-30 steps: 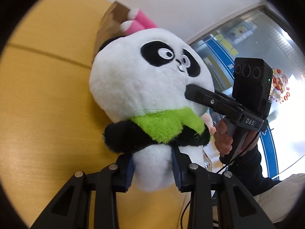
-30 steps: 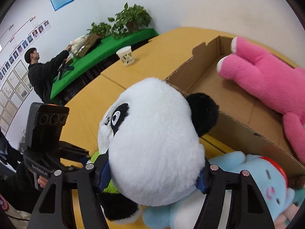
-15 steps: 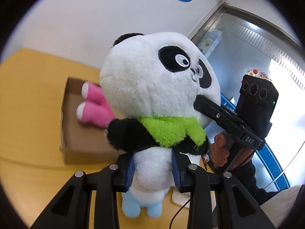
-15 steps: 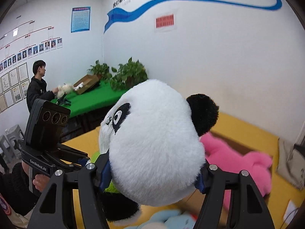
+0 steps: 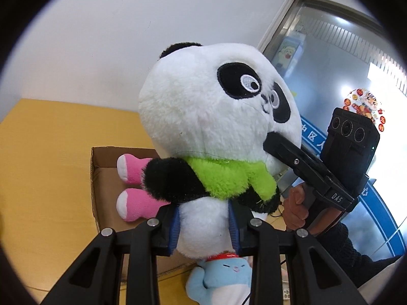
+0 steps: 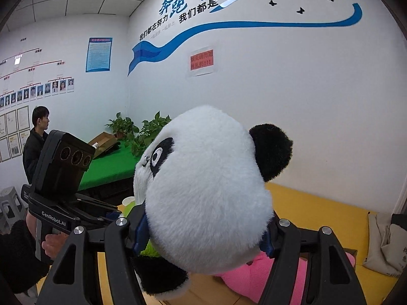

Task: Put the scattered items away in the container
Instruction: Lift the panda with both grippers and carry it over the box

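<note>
Carrying the panda toy (image 5: 203,117) two-handed for steadiness, left hand-held gripper (image 5: 204,226) pinching its body, right hand-held gripper (image 6: 203,233) clamping its head, cardboard box (image 5: 94,178) at nine o'clock.

Potted plants (image 6: 142,132) on green table (image 6: 109,167); bystander (image 6: 35,142) beside it; glass door (image 5: 338,81).

The panda (image 5: 218,117), white with black ears and arms and a green scarf, is upright in the air above the box (image 5: 106,178). A pink plush (image 5: 134,190) lies in the open cardboard box; a blue plush (image 5: 223,277) lies just outside it.
</note>
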Demonstrator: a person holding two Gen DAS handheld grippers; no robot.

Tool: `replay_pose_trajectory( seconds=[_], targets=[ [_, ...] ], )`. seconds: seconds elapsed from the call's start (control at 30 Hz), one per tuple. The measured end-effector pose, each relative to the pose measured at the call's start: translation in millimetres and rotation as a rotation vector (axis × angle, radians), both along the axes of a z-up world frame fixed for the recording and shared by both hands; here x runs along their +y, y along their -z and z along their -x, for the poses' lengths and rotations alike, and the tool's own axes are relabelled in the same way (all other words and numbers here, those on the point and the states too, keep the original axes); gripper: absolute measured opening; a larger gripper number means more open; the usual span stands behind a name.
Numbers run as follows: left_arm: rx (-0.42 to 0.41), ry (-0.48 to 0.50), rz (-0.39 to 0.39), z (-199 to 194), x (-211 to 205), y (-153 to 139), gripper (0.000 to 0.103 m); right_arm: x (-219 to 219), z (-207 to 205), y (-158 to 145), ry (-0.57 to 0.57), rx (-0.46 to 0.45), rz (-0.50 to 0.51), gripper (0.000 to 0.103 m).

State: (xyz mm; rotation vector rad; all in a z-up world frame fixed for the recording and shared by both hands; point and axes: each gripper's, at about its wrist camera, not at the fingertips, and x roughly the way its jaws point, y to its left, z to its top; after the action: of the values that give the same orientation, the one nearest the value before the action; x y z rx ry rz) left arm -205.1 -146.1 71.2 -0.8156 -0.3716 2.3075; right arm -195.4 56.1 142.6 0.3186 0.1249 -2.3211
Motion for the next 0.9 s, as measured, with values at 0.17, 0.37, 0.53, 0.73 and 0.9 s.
replay_pose_trajectory(
  seconds=[0.17, 0.37, 0.53, 0.73, 0.9],
  targets=[
    [-0.025, -0.008, 0.015, 16.1, 9.9, 16.9, 0.03, 8.1, 29.3, 19.2, -0.024, -0.039, 0.031, 0.072],
    [-0.136, -0.04, 0.064, 32.2, 15.5, 66.8, 0.03, -1.3, 62.2, 71.6, -0.049, -0.141, 0.045, 0.072],
    [-0.195, -0.075, 0.091, 32.0, 16.5, 98.3, 0.031, -12.9, 72.7, 115.0, -0.067, -0.229, 0.019, 0.072],
    [-0.277, -0.1, 0.123, 39.0, 15.3, 132.5, 0.031, -19.9, 87.3, 147.3, -0.08, -0.312, -0.029, 0.072],
    [-0.326, -0.139, 0.168, 40.6, 16.2, 157.6, 0.031, -42.0, 101.3, 173.0, -0.075, -0.374, -0.101, 0.072]
  ],
)
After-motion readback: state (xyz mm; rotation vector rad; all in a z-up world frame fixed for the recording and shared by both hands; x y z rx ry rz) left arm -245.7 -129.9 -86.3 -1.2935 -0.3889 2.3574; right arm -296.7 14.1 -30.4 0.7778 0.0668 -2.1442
